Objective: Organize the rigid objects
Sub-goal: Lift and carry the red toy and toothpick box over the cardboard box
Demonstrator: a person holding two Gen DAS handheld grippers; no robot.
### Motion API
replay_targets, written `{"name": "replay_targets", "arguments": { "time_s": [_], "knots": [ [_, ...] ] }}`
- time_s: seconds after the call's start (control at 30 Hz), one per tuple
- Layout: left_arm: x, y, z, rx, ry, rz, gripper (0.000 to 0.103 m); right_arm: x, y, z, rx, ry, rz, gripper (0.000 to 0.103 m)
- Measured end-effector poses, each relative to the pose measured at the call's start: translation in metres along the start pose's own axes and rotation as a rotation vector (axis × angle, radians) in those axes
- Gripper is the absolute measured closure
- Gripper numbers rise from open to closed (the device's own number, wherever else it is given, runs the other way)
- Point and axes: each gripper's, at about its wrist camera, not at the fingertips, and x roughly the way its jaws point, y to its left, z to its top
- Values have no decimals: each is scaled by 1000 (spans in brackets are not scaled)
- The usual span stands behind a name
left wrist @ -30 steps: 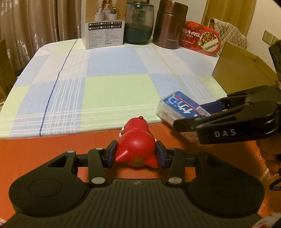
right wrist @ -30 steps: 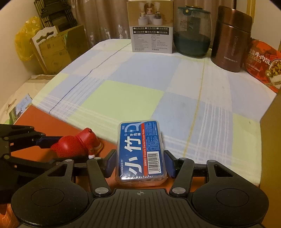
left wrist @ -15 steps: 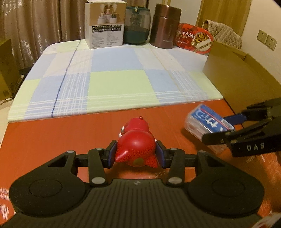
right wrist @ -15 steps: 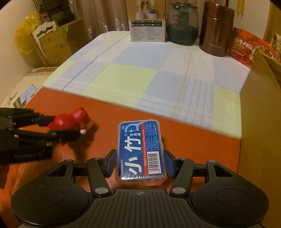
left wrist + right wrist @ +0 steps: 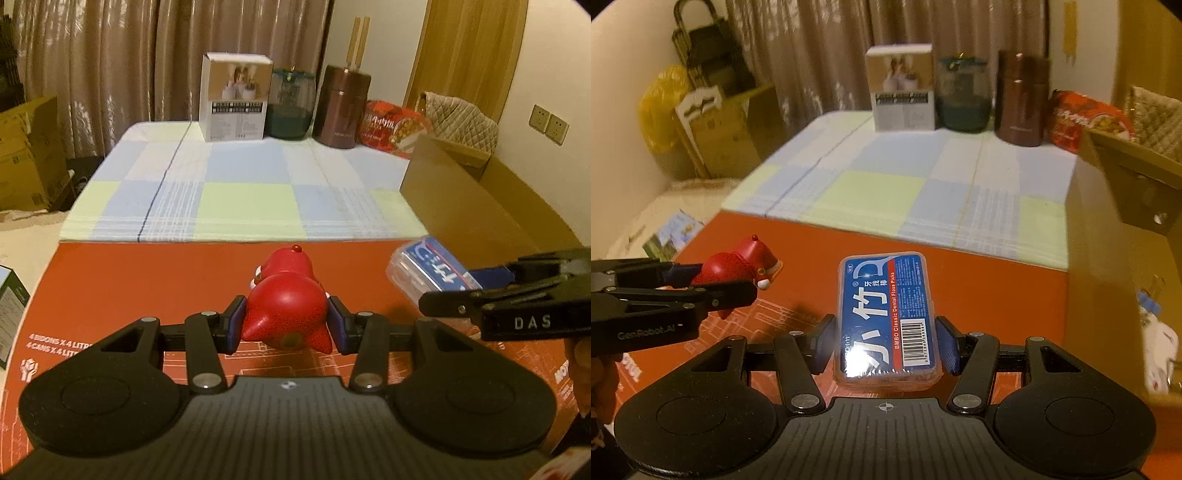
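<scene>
My left gripper (image 5: 286, 325) is shut on a red toy figure (image 5: 286, 295) and holds it above a red cardboard sheet (image 5: 147, 280). My right gripper (image 5: 886, 343) is shut on a clear box of dental floss picks with a blue label (image 5: 886, 314), also above the red sheet (image 5: 997, 273). In the left wrist view the floss box (image 5: 428, 273) and the right gripper (image 5: 491, 295) are at the right. In the right wrist view the red toy (image 5: 738, 262) and the left gripper (image 5: 709, 284) are at the left.
A checked cloth (image 5: 240, 184) lies beyond the red sheet. At its far edge stand a white carton (image 5: 236, 99), a dark glass jar (image 5: 291, 107), a brown flask (image 5: 341, 105) and a red food pack (image 5: 395, 127). An open cardboard box (image 5: 472, 199) stands at the right.
Both grippers have pulled back and risen from the checked cloth with their objects still held. They now hang over the red sheet, and more of the room shows.
</scene>
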Motion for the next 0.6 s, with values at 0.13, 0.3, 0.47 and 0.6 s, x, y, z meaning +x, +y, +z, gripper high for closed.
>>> {"name": "replay_targets", "arguments": {
  "time_s": [0.13, 0.3, 0.47, 0.6],
  "knots": [
    [-25, -14, 2, -21, -27, -6, 62, -33, -4, -10, 54, -37, -5, 50],
    [-56, -37, 8, -26, -64, -24, 62, -72, -5, -17, 89, -83, -13, 50],
    [-78, -62, 12, -27, -84, -41, 62, -112, -10, -22, 105, -125, -45, 50],
    [-89, -79, 11, -31, -89, -51, 62, -142, -17, -33, 118, -148, -79, 50]
  ]
}}
